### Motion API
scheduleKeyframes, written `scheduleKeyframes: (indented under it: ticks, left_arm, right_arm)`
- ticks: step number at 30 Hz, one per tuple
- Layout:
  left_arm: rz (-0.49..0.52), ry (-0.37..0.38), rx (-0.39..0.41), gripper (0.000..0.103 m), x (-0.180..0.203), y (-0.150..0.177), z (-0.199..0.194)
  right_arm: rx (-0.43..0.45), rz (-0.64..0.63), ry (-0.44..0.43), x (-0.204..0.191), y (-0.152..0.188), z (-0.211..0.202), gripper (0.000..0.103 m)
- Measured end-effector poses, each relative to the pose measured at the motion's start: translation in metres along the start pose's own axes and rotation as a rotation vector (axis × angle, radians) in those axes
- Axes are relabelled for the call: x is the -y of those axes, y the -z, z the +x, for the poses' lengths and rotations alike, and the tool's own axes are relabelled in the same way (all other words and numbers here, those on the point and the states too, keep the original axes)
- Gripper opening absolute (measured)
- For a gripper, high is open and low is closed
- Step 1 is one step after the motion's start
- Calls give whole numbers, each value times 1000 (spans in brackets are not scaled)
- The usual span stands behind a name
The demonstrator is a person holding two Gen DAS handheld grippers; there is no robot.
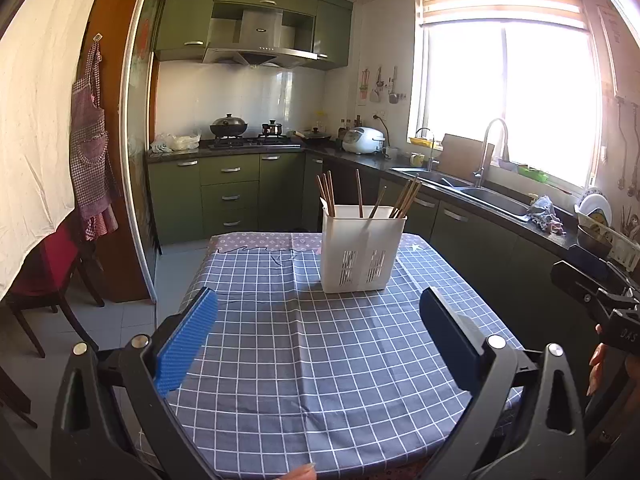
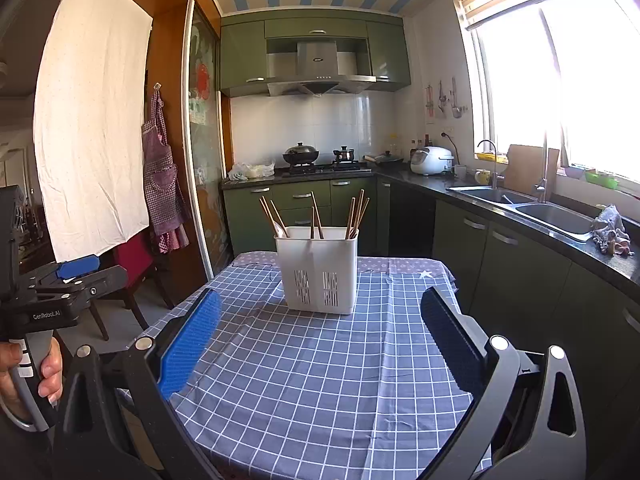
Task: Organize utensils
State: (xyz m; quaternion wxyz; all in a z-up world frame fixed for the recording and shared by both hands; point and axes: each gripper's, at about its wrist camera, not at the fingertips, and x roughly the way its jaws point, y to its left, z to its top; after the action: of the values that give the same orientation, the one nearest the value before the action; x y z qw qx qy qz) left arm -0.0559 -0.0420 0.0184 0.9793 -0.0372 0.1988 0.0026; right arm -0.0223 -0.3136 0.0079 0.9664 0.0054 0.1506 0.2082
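Left gripper (image 1: pixel 318 320): I hold its jaws spread wide with nothing between the pads; it hangs above the near half of the table, pointed at the holder.
Right gripper (image 2: pixel 320 320): jaws likewise spread wide and empty, level with the left one and aimed the same way.
Holder (image 1: pixel 362 248): white slotted plastic caddy, upright on the checked tablecloth (image 1: pixel 280 360), ahead of both sets of fingers and beyond their tips; slightly right of centre for the left gripper, roughly centred for the right.
Chopsticks (image 1: pixel 360 199): wooden, standing tips-down inside the holder, leaning outward in loose groups toward its left, middle and right. I cannot tell how the inner compartments divide them.
Loose utensils: none visible on the cloth between or beside the fingers.
Progress, my judgement: all utensils I can see sit in the holder, so the sorting looks finished or nearly so; both grippers seem parked clear of it.
Risk: the tall, light holder could tip if a finger nudges the leaning sticks.
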Motion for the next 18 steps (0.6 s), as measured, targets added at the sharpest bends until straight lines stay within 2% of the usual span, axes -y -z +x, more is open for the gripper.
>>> scheduleKeyframes:
  ticks: [18]
  left_arm:
    - [6,-6,-5,96,2,0,-2]
  right_arm:
    - [-17,3,-16,0,3,9,98]
